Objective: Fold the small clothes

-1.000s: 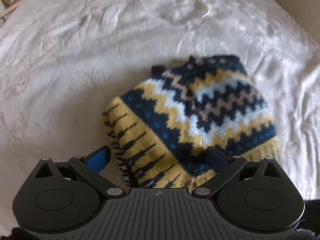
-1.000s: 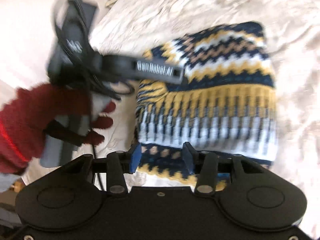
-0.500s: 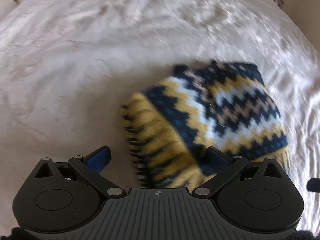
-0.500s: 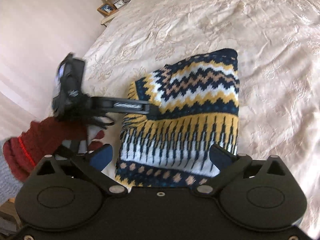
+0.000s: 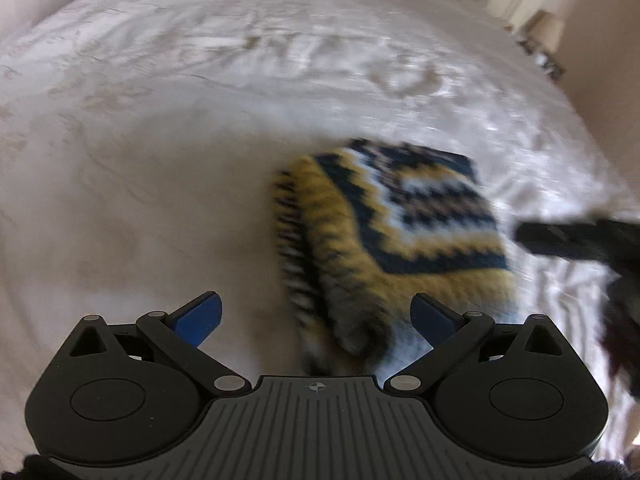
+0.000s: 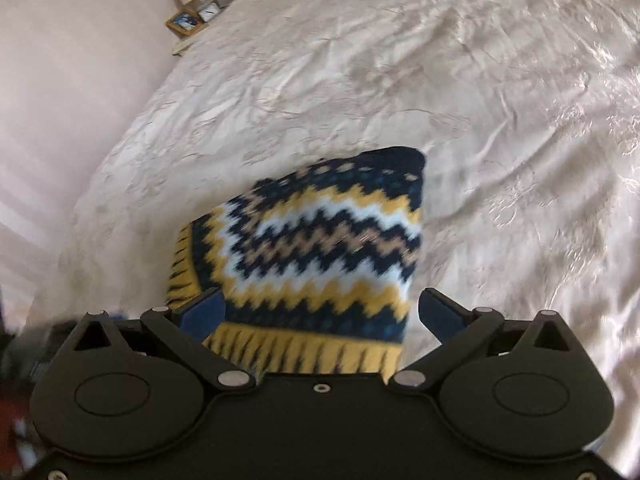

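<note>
A small knitted sweater (image 5: 400, 248) with navy, yellow and white zigzag bands lies folded into a compact bundle on the cream bedspread (image 5: 160, 160). It also shows in the right wrist view (image 6: 320, 256). My left gripper (image 5: 316, 316) is open and empty above the bundle's near left edge. My right gripper (image 6: 320, 312) is open and empty above the bundle's near yellow hem. The right gripper also shows as a dark blurred shape at the right edge of the left wrist view (image 5: 580, 236).
The bedspread (image 6: 480, 120) stretches around the sweater on all sides. A bedside table with a lamp and picture frames (image 6: 190, 12) stands at the far left corner. A pale wall (image 6: 60, 80) runs along the bed's left side.
My right gripper opened from nearly shut and let go of the sweater. Both grippers pulled back and up from the bundle. My left gripper left the right wrist view.
</note>
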